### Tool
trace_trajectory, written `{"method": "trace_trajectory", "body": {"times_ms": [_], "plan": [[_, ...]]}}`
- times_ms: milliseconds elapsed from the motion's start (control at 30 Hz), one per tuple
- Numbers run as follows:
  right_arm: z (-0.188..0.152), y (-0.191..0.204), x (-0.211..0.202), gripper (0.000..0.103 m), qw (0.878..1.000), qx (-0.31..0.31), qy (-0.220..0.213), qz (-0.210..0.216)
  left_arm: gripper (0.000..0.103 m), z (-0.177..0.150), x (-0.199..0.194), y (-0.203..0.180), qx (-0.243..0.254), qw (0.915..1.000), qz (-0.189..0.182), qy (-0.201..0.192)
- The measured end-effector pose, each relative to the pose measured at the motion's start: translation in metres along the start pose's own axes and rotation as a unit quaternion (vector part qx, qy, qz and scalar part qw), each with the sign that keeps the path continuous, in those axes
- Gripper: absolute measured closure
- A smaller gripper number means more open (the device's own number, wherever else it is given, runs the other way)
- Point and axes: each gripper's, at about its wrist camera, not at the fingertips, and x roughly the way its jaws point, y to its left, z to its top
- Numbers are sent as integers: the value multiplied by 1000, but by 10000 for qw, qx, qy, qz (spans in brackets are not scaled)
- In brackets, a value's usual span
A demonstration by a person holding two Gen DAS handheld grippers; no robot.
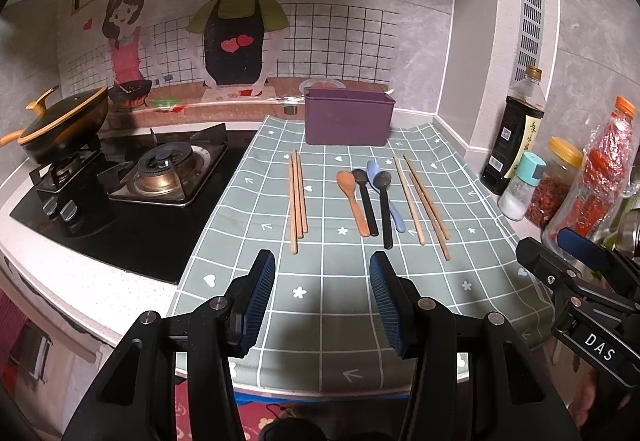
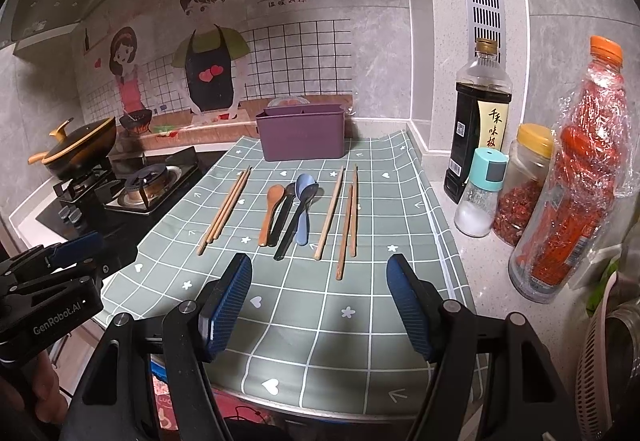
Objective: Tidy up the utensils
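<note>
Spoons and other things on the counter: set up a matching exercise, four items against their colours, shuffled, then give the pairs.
Items:
1. Box behind the utensils
2. Spoon farthest left in the group
3. Cap of the salt shaker
4. Cap of the tall bottle of red stuff

Colours:
A. orange
B. teal
C. purple
D. wood brown

Pairs: 1-C, 2-D, 3-B, 4-A
</note>
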Motion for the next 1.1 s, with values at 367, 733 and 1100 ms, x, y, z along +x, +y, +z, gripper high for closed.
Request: {"method": "trace_trajectory", "body": {"times_ms": [367, 733, 1100], "plan": [[0, -3, 1, 35, 10000, 35, 9, -14, 53, 0, 4, -1, 17, 10000, -14, 34], [1, -4, 0, 35, 10000, 47, 10, -24, 53, -1, 6, -2, 30, 10000, -36, 36], [1, -4, 0, 35, 10000, 49, 19, -23, 53, -3, 6, -2, 60, 9999, -117, 10]]}}
